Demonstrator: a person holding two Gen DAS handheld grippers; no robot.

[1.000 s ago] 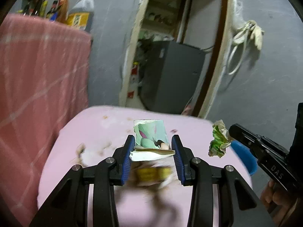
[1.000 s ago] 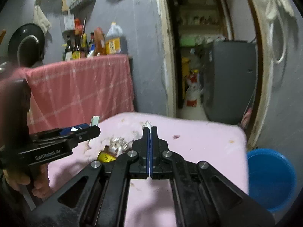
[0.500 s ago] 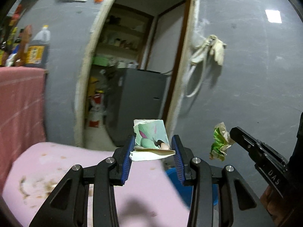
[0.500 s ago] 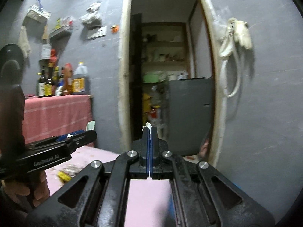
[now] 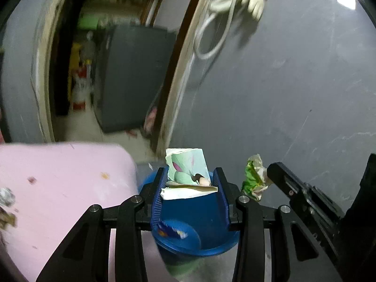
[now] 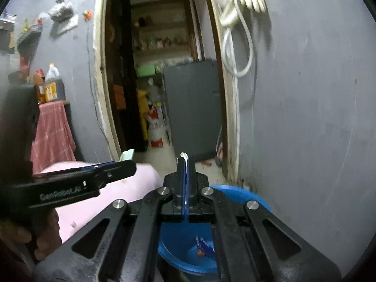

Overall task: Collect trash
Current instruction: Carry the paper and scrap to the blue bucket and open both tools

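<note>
Presently: left gripper clamps folded paper packet; right gripper pinches crumpled green wrapper. Blue bin, lower centre, holds one scrap; scraps left on pink table, lower left.

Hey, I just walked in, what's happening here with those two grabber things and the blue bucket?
A person is clearing trash with a handheld gripper in each hand. The left gripper is clamped on a folded printed paper packet, and the right gripper pinches a crumpled green and white wrapper. Both hang above the blue bucket beside the pink table; a blue wrapper lies inside. More scraps remain on the table.
</note>
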